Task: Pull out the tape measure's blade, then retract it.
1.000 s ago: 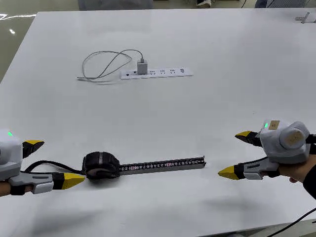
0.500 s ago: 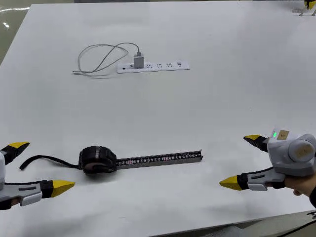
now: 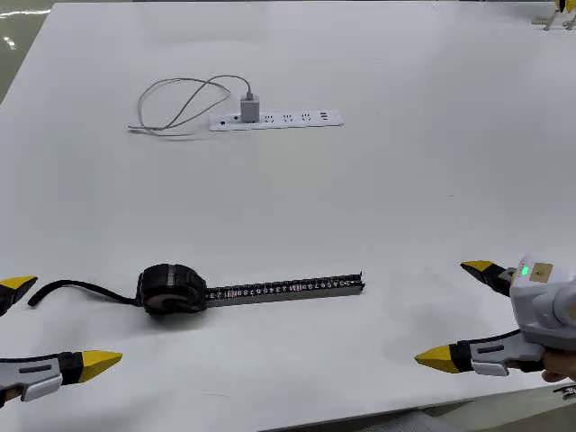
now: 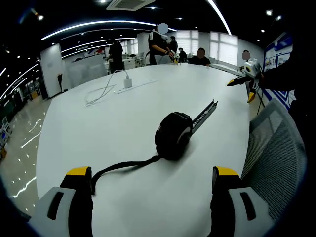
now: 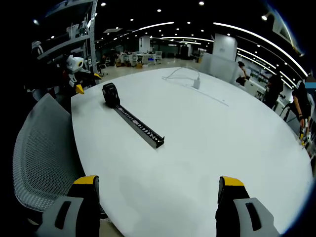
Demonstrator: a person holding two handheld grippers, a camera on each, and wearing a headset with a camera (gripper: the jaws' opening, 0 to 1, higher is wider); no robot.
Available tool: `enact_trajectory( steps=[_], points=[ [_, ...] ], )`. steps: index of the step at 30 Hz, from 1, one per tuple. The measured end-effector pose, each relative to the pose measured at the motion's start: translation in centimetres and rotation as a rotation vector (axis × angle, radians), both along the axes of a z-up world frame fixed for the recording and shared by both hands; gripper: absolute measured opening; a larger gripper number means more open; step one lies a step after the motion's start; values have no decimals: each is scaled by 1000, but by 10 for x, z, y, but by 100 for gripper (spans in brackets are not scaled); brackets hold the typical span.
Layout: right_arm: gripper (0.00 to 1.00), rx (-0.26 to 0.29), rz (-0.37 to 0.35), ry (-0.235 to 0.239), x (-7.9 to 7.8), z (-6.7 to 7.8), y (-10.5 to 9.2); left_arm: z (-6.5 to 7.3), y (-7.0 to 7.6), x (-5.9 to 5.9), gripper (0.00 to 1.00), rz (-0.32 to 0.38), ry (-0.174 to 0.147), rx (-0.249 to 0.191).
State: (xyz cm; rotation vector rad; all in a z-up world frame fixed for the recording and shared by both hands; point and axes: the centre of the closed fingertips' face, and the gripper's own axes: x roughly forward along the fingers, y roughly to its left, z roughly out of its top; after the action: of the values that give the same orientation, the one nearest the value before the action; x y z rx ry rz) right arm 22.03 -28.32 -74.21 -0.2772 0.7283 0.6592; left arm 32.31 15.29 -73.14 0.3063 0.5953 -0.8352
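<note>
white table [image 3: 378, 180] carries a black tape [image 3: 171, 289] lying near the front edge. its blade [image 3: 286, 288] is drawn out to the right, flat on the surface, and a black strap [image 3: 76, 290] trails off the case to the left. left gripper [image 3: 58, 322] sits by the strap end, jaws spread wide with nothing between them, clear of the tape. right gripper [image 3: 454, 313] is well apart from the blade tip, off to its right, jaws also wide and empty. in the left gripper view the case sits ahead between the yellow tips, the strap running toward the left jaw. far back lie a white power strip [image 3: 277, 119], a plugged charger [image 3: 249, 109] and a looped cable [image 3: 184, 108].
</note>
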Motion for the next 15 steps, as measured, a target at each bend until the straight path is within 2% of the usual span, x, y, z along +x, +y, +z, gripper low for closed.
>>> enact_trajectory(
  steps=[2, 4, 6, 13, 15],
  points=[
    [99, -16, 3, -13, -2, 1, -1, -1, 1, -2, 99, 1, 2, -2],
    [99, -8, -7, -13, -4, 3, -2, -2, 1, -5, 99, 2, 14, -12],
    [99, -15, -4, -18, -7, 4, -1, -1, 1, -8, 99, -7, 7, -13],
    [99, -21, -21, -8, -17, -2, -7, -4, 2, -18, 99, -16, 12, -6],
    [99, -20, -24, -7, -20, -3, -8, -3, 5, -16, 99, -10, -12, 14]
  ],
)
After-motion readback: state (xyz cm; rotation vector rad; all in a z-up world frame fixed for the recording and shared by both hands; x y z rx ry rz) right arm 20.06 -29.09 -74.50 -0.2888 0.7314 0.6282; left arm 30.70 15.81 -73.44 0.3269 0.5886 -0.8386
